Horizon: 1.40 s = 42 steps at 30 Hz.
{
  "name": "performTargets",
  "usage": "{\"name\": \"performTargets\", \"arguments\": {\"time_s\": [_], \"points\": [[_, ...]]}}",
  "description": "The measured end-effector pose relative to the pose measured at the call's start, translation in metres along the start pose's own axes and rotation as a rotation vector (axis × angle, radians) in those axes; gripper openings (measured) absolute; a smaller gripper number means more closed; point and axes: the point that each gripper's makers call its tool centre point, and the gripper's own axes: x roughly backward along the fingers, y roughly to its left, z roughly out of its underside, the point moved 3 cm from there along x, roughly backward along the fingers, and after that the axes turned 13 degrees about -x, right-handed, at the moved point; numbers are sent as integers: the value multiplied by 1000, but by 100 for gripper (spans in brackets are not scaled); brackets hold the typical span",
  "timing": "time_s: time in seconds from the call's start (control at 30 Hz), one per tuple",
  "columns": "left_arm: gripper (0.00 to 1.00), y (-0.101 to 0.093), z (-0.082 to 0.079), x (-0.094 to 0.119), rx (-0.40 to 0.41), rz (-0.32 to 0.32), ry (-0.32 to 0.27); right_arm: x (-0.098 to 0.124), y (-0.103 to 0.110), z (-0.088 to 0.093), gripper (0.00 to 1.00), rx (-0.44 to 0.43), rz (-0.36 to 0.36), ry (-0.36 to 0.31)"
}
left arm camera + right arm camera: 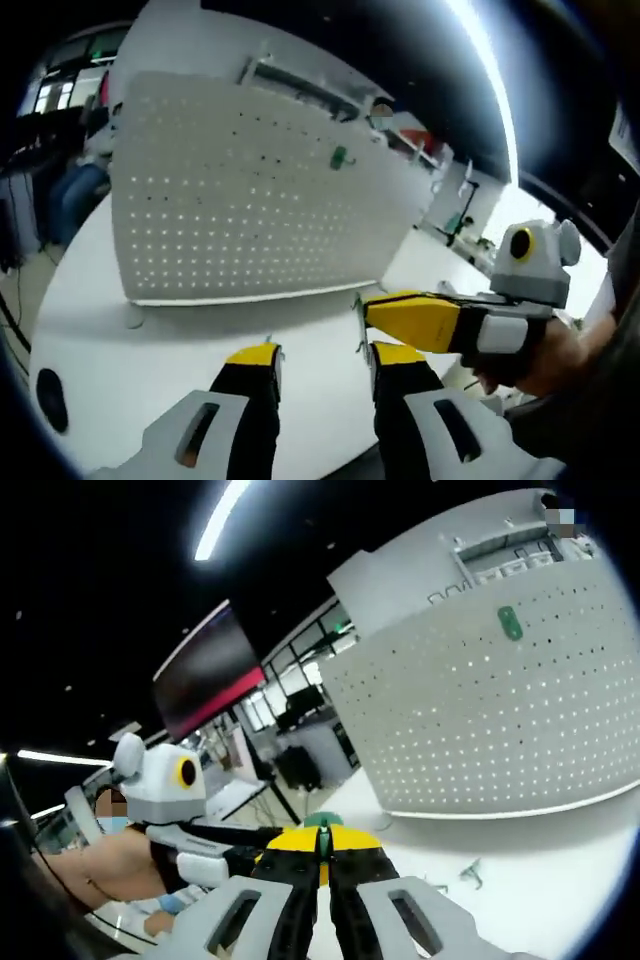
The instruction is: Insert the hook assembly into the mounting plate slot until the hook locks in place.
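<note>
left claw (pixel 322 358) held open above the bench (pixel 150 370) | right claw (pixel 322 842) closed on green hook (pixel 323 823), its axis unclear | pegboard (pixel 500 710) stood upright beyond | second green hook (pixel 341 157) hung upright on it

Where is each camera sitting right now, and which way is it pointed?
Left gripper view: rides the left gripper, jaws apart, facing the white pegboard on the table; the right gripper and a hand enter from the right.
Right gripper view: rides the right gripper, jaws together on something small and green, facing the pegboard at an angle.
Shared: pegboard, its green hook, table.
</note>
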Motion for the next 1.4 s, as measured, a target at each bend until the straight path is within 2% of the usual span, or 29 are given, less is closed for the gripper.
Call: {"name": "performTargets", "arguments": {"time_s": [0.13,0.27,0.6,1.1,1.33,1.4], "points": [[28,-3,-1,-1,23,12,-13,-1,-1,-2,0,-5,-2,1],[20,-9,-2,-2,20,47,-17,-1,-1,-1,0,1,-6,6],[6,-18,-3,-2,23,94,-32,1,4,-1,0,61,-11,-6],[2,-22,-5,0,-24,85,-41,3,8,-3,0,118,-1,0],[1,-17,-6,1,-77,50,-16,1,6,-2,1,69,-1,29],[1,-15,-5,1,-88,38,-10,-1,6,-1,2,6,-8,40]]}}
